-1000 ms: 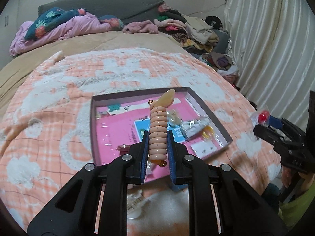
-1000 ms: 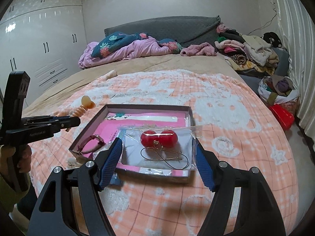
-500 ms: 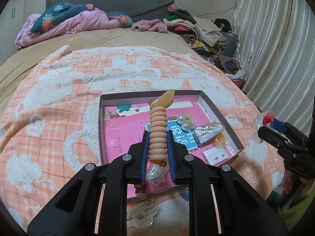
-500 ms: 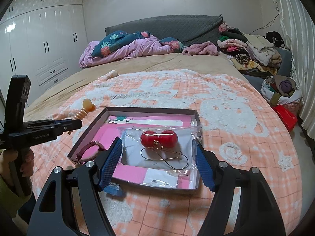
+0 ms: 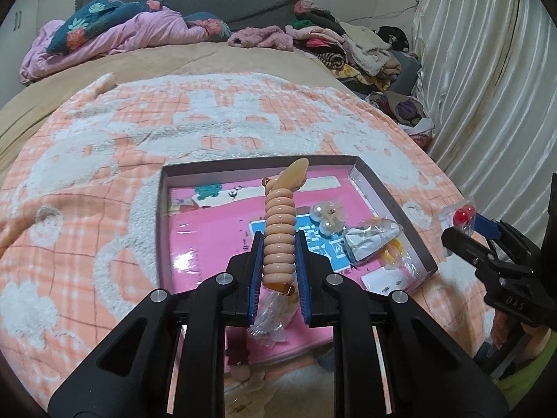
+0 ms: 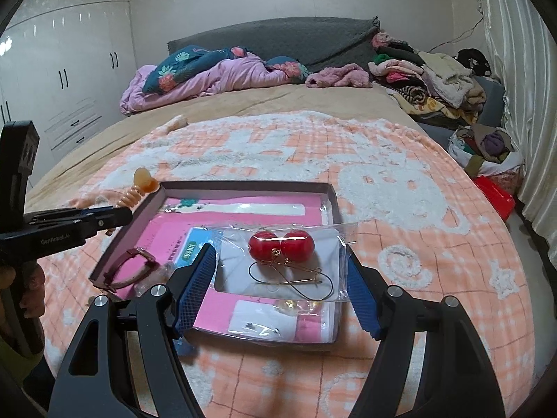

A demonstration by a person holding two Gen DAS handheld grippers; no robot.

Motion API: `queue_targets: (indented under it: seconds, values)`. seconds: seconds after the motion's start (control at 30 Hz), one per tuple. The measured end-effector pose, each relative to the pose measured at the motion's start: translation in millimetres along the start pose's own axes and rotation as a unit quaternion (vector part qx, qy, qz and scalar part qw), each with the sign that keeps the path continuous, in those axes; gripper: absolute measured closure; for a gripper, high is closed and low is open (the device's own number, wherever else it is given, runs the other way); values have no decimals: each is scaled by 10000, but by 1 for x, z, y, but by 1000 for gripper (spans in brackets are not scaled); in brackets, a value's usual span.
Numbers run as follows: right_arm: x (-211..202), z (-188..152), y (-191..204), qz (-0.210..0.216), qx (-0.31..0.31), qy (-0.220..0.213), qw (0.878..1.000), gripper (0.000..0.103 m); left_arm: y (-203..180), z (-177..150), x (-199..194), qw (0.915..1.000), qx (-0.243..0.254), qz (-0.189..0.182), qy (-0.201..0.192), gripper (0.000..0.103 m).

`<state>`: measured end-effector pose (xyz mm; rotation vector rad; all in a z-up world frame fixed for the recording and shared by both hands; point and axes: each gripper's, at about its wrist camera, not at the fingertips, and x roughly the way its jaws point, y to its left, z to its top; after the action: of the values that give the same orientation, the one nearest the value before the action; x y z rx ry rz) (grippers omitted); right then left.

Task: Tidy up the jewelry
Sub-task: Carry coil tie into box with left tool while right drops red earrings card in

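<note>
My left gripper (image 5: 278,261) is shut on a peach coiled hair tie (image 5: 280,233) and holds it upright above the near edge of the shallow box (image 5: 383,188) with a pink lining. My right gripper (image 6: 280,278) is shut on a clear bag of red ball earrings (image 6: 282,244), held flat above the box (image 6: 243,185). The box holds pearl earrings (image 5: 325,217), a clear packet (image 5: 370,237), a yellow ring (image 5: 393,252) and a dark red bracelet (image 6: 130,268). The right gripper shows at the right of the left wrist view (image 5: 466,230).
The box lies on an orange and white blanket (image 5: 104,174) on a bed. Clothes (image 6: 428,80) are heaped at the far right, a purple quilt (image 6: 216,73) at the head. A curtain (image 5: 487,87) hangs right. Small clips lie on the blanket below my left gripper (image 5: 243,372).
My left gripper has moved forward with the hair tie, from short of the box to over its near edge. My right gripper has held the earring bag steady over the box.
</note>
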<state>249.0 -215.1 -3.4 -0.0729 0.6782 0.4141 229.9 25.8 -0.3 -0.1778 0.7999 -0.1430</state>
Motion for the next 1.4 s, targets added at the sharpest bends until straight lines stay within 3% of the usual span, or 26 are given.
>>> queue_targets:
  seconds: [0.7,0.93,1.17,1.2,1.27,1.4]
  values:
    - [51,-22,-5,131,145,556,9983,30,-13,-3,57,9988,34,-125,476,92]
    - [54,-24,-9,95,267,581,9979,22,-12,-4,62,9986,5,-111,521,92]
    - [31,-26,-22,90,576,444,9973,11,-12,-4,59,9987,1,-109,494,92]
    - [27,-26,-24,75,603,424,9973,10,-12,-4,58,9987,4,-114,491,90]
    - [20,-26,-26,39,637,382,9972,10,-13,-3,53,9988,-3,-127,469,74]
    - [4,-26,-30,-4,687,288,9972,8,-13,-2,39,9993,-49,-107,365,67]
